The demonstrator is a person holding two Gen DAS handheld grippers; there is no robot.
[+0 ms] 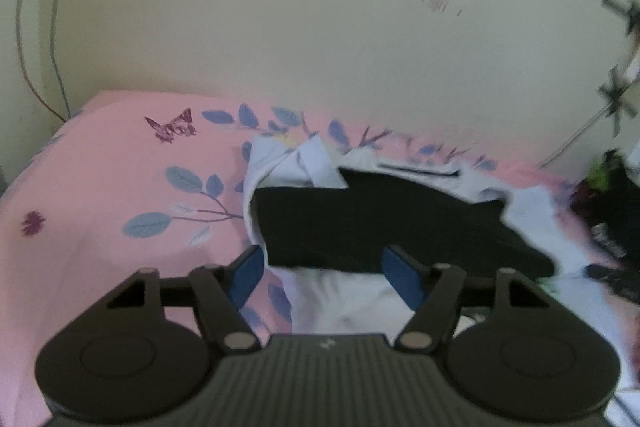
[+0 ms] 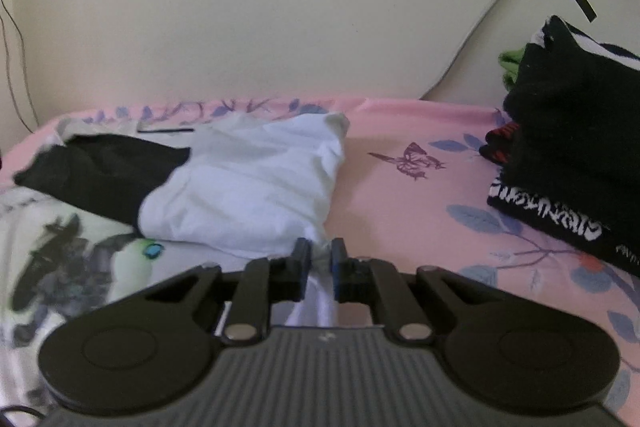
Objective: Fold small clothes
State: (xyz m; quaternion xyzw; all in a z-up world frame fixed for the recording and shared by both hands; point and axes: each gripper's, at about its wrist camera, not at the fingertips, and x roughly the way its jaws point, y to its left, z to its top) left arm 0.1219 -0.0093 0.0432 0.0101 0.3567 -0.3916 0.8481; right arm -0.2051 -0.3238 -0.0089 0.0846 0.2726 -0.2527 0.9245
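Two grippers were in your hands over the bed (image 2: 400,131), whose pink sheet carries blue leaves and purple butterflies. Your right gripper (image 2: 320,259) had its jaws drawn narrow, pinching a bunched corner of the white shirt (image 2: 248,187). That shirt lay crumpled toward the bed's left side in the right wrist view, partly folded over itself, with a black cloth (image 2: 92,171) draped across its far part and a dark printed figure showing on the fabric at the near left. Your left gripper (image 1: 322,267) hung with its jaws spread wide and nothing between them, its blue pads just over the near edge of the black cloth (image 1: 380,223) and the white shirt (image 1: 340,299) beneath it. A stack of dark folded clothes (image 2: 572,147) sat at the bed's right edge, against the cream wall (image 2: 280,7).
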